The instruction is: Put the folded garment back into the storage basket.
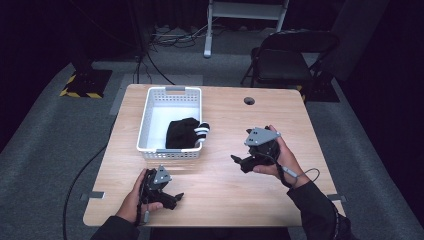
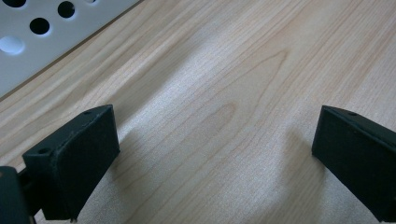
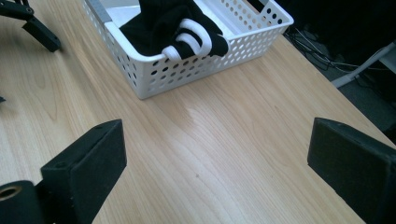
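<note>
While both my grippers rest near the table's front edge with nothing in them, the black garment point(image 1: 181, 132) lies in the white basket point(image 1: 148, 118).

I see my left gripper point(image 1: 172, 198) low over the wooden table point(image 1: 225, 195), near left, its jaws spread wide over bare wood, just in front of the basket's near wall. My right gripper point(image 1: 239, 161) is at the right of the basket, well apart from it, jaws also released and pointing toward it. The garment sits in the basket's near right part, and its white-striped cuff point(image 3: 192, 42) hangs over the rim.
</note>
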